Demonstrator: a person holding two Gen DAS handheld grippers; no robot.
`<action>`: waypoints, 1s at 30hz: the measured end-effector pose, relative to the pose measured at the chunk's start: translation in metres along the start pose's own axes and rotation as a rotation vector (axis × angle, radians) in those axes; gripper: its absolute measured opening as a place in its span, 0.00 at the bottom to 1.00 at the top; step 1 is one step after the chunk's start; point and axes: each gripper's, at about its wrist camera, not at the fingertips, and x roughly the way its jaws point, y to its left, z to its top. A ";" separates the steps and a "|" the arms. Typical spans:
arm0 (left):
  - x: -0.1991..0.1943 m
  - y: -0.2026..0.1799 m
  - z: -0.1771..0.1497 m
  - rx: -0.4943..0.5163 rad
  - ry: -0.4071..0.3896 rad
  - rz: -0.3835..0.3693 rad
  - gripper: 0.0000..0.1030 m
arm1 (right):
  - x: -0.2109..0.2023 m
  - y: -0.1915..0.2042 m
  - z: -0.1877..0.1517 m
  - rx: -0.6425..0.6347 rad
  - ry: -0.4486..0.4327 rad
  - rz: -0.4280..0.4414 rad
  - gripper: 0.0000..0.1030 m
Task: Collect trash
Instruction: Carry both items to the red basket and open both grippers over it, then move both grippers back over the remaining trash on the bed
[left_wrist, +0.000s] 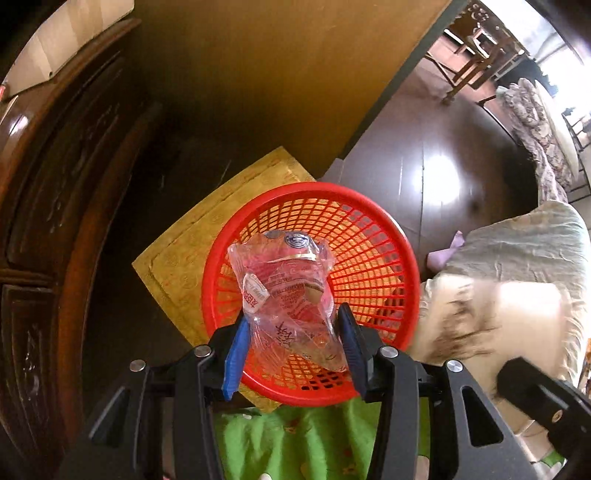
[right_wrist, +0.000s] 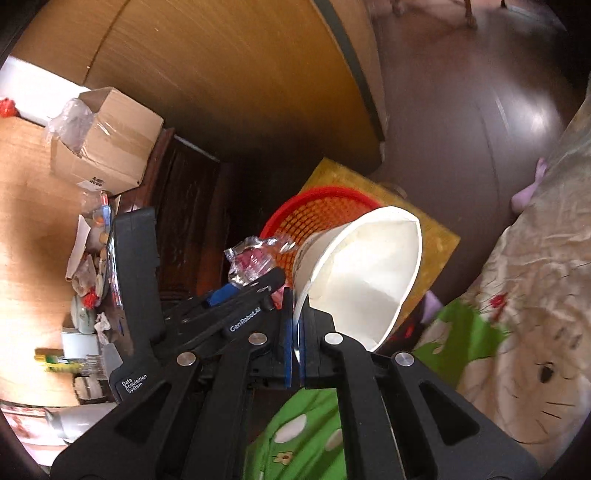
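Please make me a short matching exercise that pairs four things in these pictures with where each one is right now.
Things:
1. plastic wrapper
2. paper cup
3. red basket
4. cardboard box

Places:
A. on the yellow mat
B. on the wooden table
C. between the left gripper fingers, over the basket
D. rim pinched by the right gripper

Pairs: 1-C, 2-D, 3-A, 4-B

One basket (left_wrist: 369, 236), one wrapper (left_wrist: 288, 291), one cup (right_wrist: 365, 273)
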 end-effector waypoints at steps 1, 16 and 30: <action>0.002 0.002 0.000 -0.007 0.008 0.006 0.51 | 0.004 0.000 0.001 0.000 0.012 0.003 0.09; -0.001 -0.002 -0.004 -0.042 0.021 0.011 0.75 | -0.020 -0.017 -0.001 0.031 -0.080 -0.038 0.17; -0.035 -0.037 -0.015 0.063 -0.042 0.006 0.79 | -0.092 -0.035 -0.026 0.059 -0.288 -0.042 0.27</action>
